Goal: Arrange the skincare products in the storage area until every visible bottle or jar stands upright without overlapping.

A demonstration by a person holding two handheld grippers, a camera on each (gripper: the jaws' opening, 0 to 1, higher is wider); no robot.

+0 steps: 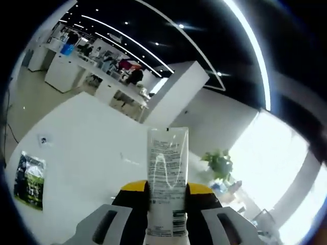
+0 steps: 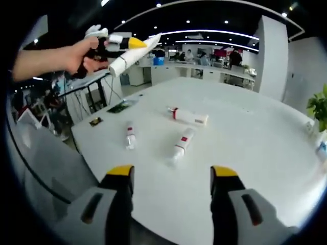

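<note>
Tubes are the things at hand. In the left gripper view, a white tube [image 1: 167, 178] with printed text stands between the yellow-tipped jaws of the left gripper [image 1: 167, 201], which are closed on its lower part and hold it above the white desk [image 1: 87, 148]. A dark green packet [image 1: 29, 180] lies on the desk at the left.

In the right gripper view, the right gripper [image 2: 171, 186] has its jaws wide apart with nothing between them, over the near desk edge. Three tubes lie flat on the desk: a small tube [image 2: 131, 137] at the left, a red-banded tube [image 2: 181, 145] in the middle, and a larger tube [image 2: 189, 117] behind them. At upper left, a hand [image 2: 82, 55] holds the left gripper with its tube raised off the desk.
</note>
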